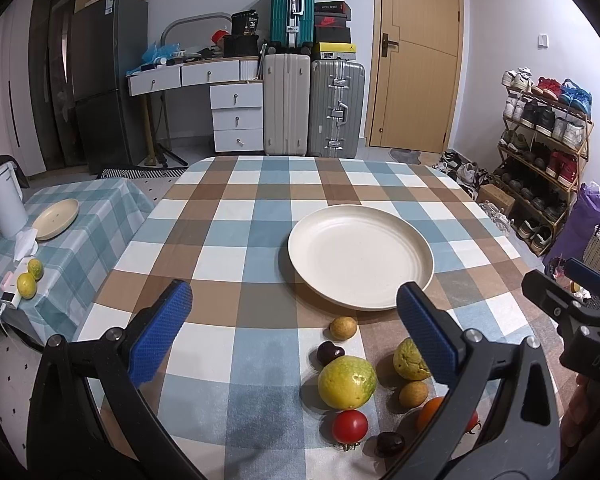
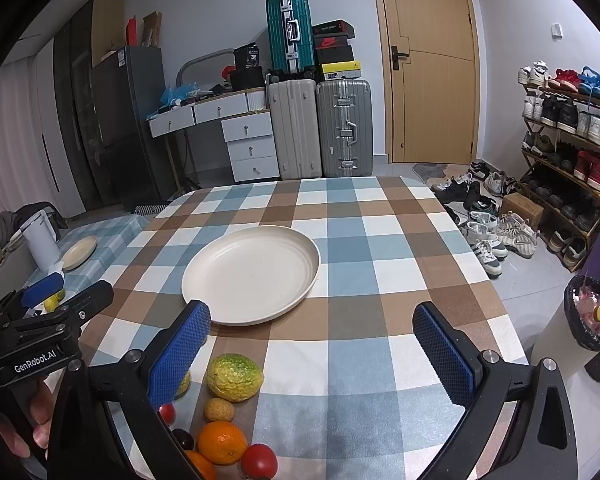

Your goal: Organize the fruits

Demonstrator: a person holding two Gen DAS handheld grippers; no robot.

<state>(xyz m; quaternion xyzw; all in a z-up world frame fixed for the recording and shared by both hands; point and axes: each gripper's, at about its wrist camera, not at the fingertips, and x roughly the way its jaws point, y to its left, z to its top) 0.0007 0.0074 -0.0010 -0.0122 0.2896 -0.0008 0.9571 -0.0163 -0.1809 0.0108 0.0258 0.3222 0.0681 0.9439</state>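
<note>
A cream plate sits empty on the checked tablecloth; it also shows in the right wrist view. In front of it lie several fruits: a large yellow-green one, a bumpy green-yellow one, a red tomato, two dark cherries, small tan fruits and an orange. My left gripper is open and empty above the table, left of the fruits. My right gripper is open and empty, right of the fruits.
A side table at the left carries a white kettle, a small plate and two yellow fruits. Beyond the table stand suitcases, drawers and a door. A shoe rack and a bin are at the right.
</note>
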